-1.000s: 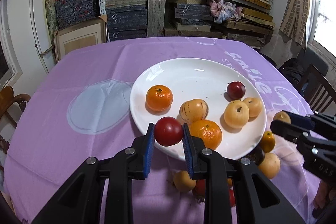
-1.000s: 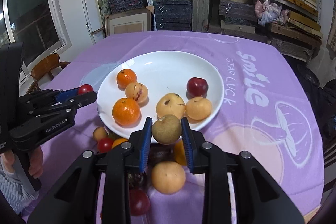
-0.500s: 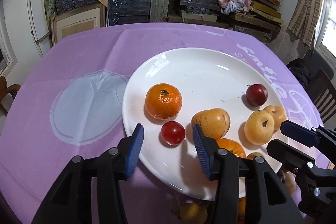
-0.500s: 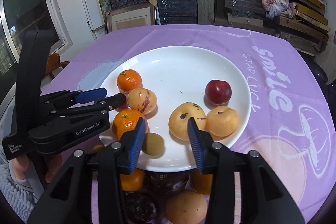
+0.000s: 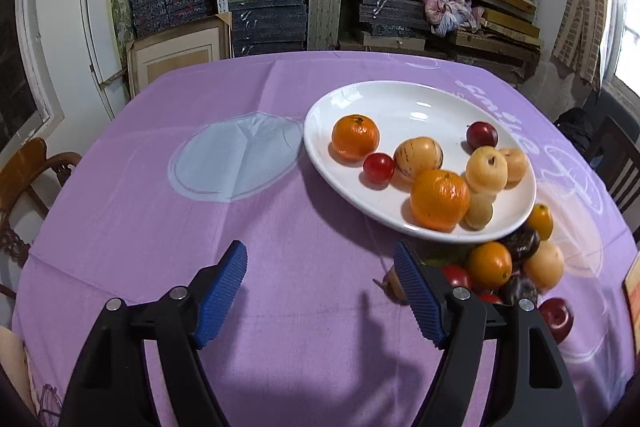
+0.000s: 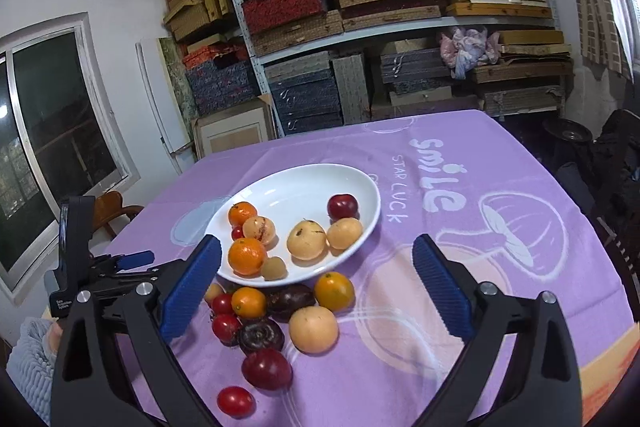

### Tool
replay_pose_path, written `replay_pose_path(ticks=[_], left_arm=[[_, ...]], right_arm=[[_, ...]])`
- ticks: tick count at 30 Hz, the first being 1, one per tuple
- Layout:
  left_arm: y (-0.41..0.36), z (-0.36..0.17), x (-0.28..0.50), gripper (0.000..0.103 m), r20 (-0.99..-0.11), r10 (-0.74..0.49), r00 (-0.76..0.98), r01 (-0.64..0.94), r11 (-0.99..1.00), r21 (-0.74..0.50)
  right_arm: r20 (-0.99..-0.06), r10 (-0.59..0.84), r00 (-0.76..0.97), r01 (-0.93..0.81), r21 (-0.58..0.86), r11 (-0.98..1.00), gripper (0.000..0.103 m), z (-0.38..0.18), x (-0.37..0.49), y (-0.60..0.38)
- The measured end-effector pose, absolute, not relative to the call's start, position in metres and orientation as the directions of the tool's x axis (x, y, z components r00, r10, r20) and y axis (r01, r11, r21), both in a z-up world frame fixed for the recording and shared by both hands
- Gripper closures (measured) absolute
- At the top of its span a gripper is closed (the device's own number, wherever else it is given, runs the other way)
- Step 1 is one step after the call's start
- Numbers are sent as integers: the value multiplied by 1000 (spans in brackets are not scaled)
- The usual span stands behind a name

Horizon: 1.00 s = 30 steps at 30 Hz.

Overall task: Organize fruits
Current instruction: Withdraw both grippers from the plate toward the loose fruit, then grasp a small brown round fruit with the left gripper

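A white plate (image 5: pixel 404 99) (image 6: pixel 304 183) holds several fruits: two oranges, a red tomato (image 5: pixel 378 167), a dark plum (image 6: pixel 342 207), yellow pears and a small brown fruit (image 6: pixel 274 268). More loose fruit (image 6: pixel 280 311) lies on the purple cloth in front of the plate; in the left wrist view this loose fruit (image 5: pixel 504 267) is at the right. My left gripper (image 5: pixel 320 291) is open and empty, pulled back over bare cloth left of the plate. My right gripper (image 6: pixel 316 281) is open and empty, raised above the loose fruit.
The left gripper's body (image 6: pixel 92 267) shows at the left of the right wrist view. Shelves of stacked boxes (image 6: pixel 360 27) stand behind the table. Wooden chairs stand at the left (image 5: pixel 28 179) and the right (image 5: pixel 616 163).
Both grippers let go of their fruit on the plate, the left the red tomato, the right the small brown fruit. Both then opened wide and drew back and up from the plate.
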<state>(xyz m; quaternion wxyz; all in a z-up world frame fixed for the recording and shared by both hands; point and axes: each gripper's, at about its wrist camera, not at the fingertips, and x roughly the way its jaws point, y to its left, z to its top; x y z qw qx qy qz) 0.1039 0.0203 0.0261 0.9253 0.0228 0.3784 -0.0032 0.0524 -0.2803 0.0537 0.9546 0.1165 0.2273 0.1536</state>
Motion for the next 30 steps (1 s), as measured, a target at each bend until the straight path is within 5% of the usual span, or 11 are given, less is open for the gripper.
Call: replay_pose_path(ticks=[13,21,30], left_arm=[[-16,1,118,25,-701,19,713,86,990,115],[-4,-3,119,11,-711,28,703,75,991,113],[-2,-6,114,19,-734,-63,676,172,982,75]], right_arm=[[-466,351,812,-218,316,923,4,29,60,-284],[-475,353,806,-217,319,923,4,27,62,-283],[-481,357,800,-217,323,921,4,26,63,-282]])
